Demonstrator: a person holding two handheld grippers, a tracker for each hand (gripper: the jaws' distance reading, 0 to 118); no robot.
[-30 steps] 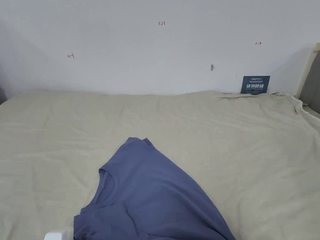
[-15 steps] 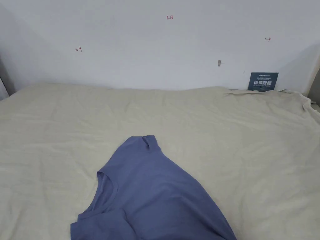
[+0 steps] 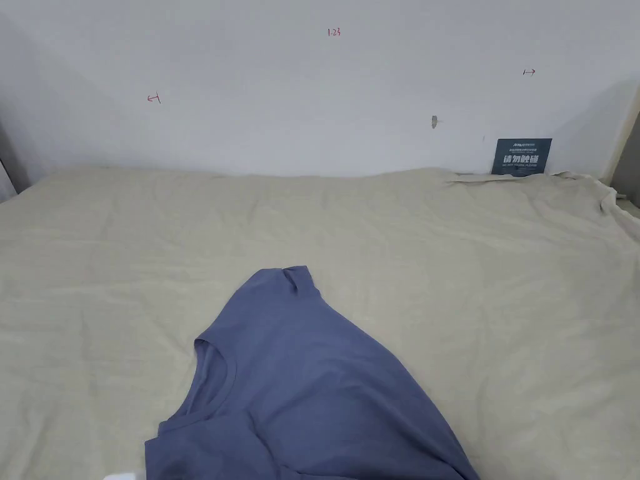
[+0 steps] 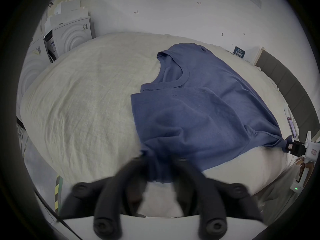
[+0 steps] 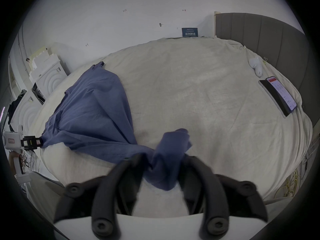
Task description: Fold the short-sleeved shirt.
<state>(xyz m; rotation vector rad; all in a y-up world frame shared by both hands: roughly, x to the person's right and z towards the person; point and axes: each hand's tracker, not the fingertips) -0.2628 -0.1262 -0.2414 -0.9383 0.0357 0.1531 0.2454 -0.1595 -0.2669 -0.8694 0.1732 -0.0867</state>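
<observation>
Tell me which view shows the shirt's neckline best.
The left gripper view: the shirt's neckline shows as a full curved band, close and unobstructed. The head view shows the neckline too, smaller and near the frame's bottom. In the right gripper view the shirt lies bunched, its collar barely visible.

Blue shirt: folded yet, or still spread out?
Spread, not folded: the blue shirt lies open on the bed sheet, neckline visible, its near corners bunched in the left gripper and right gripper.
</observation>
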